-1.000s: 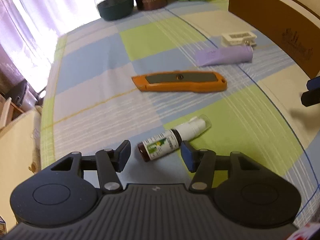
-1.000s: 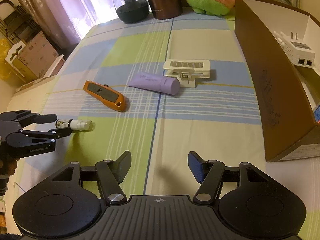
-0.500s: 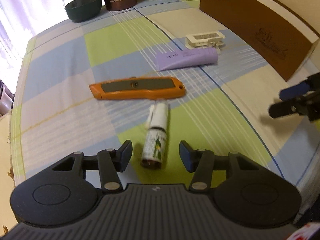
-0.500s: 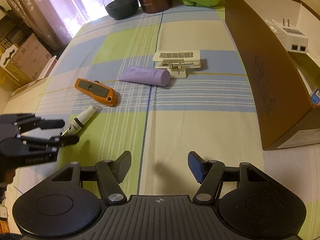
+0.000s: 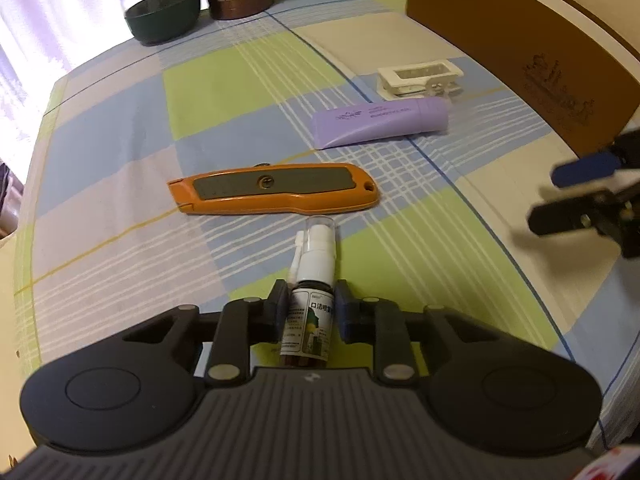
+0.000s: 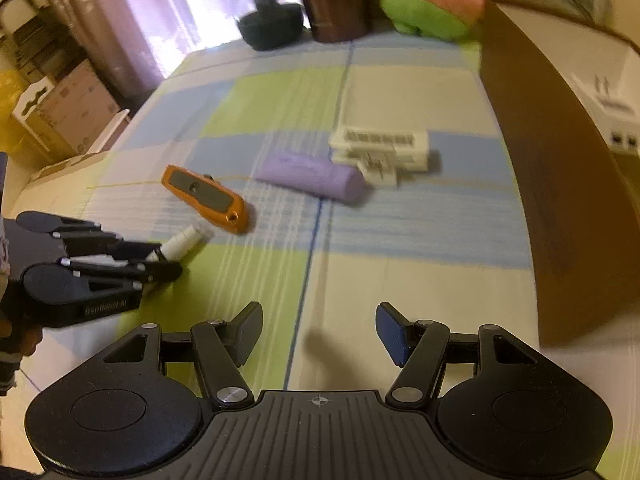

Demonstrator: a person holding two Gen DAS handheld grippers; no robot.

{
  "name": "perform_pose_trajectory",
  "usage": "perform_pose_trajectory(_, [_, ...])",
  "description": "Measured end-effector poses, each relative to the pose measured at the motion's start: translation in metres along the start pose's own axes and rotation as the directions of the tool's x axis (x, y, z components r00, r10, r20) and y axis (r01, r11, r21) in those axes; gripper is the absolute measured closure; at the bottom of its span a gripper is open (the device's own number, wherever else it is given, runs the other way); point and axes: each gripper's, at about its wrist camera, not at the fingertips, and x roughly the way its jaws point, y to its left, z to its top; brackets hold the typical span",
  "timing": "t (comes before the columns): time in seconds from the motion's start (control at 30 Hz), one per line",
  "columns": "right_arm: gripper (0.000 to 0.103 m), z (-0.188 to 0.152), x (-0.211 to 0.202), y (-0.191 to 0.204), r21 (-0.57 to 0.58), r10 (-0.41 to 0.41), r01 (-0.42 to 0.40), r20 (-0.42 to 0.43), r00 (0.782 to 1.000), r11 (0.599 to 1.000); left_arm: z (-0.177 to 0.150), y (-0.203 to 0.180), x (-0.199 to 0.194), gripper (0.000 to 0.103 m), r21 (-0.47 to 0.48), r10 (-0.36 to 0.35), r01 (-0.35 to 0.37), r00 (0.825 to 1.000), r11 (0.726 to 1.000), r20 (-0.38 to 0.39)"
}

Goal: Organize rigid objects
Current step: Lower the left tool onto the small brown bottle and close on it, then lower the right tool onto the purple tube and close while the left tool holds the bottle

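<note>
Between the left gripper's (image 5: 308, 300) pads, the spray bottle (image 5: 307, 326) label shows Chinese characters — "口洁" legible. Other print is too blurred.

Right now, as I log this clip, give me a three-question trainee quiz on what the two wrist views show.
1. True or false: the left gripper is shut on the spray bottle.
2. Which item lies nearest the spray bottle's white nozzle end? A) purple tube B) orange utility knife C) white clip
3. Fill in: the right gripper is ____, with nothing between its fingers.

Key:
1. True; both pads press the bottle's labelled body.
2. B; the knife lies just beyond the nozzle, with the tube and clip farther back toward the brown box.
3. Open; it hangs over bare checked cloth.
</note>
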Motion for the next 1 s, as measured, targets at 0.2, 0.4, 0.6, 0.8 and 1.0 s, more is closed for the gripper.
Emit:
perform_pose_trajectory(0.2, [0.043,0.022,0.015,0.004,-0.134,0.008,0.005,0.097,0.995,0.991,-0.007,0.016,-0.011,0.082,-0.142,0.047,-0.042,0.998,0.989,0.032])
perform_pose_trajectory(0.4, [0.044,0.044,0.040,0.008,-0.266,0.022,0.015,0.135,0.991,0.964,-0.009,0.041,-0.014,0.082,-0.290,0.064,-0.057,0.998,0.955,0.013])
perform_pose_trajectory(0.6, [0.044,0.050,0.070,0.010,-0.364,-0.003,0.042,0.104,0.995,0.930,-0.007,0.047,-0.015,0.082,-0.338,0.070,-0.062,0.997,0.939,0.013])
perform_pose_trajectory(0.8, [0.061,0.049,0.070,0.017,-0.401,0.055,-0.039,0.030,0.998,0.915,-0.005,0.048,-0.014,0.082,-0.358,0.071,-0.063,0.997,0.931,0.008])
perform_pose_trajectory(1.0, [0.065,0.053,0.075,0.026,-0.382,0.061,-0.048,0.021,0.998,0.923,0.000,0.051,-0.009,0.082,-0.369,0.078,-0.074,0.997,0.926,-0.005])
